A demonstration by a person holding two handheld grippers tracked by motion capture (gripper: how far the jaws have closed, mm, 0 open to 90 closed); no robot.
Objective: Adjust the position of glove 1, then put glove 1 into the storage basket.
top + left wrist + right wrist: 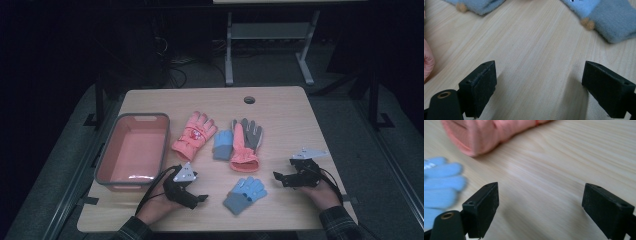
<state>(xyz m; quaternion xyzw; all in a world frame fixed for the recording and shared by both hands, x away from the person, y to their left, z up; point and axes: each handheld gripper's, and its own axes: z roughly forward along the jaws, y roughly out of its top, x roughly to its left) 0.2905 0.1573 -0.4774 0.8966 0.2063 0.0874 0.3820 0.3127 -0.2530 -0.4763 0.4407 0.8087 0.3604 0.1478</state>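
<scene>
I have my right gripper (278, 177) low over the counter (280, 105), its fingers (482, 207) spread wide with only bare wood between them. The blue glove (245, 194) lies just to its left, near the front edge (fingertips toward the pink pair's cuff (471, 137)), touched by neither gripper. My left gripper (200, 198) sits on the glove's other side, fingers (479, 86) equally wide and holding nothing. The pink bin (134, 150) stands at far left.
</scene>
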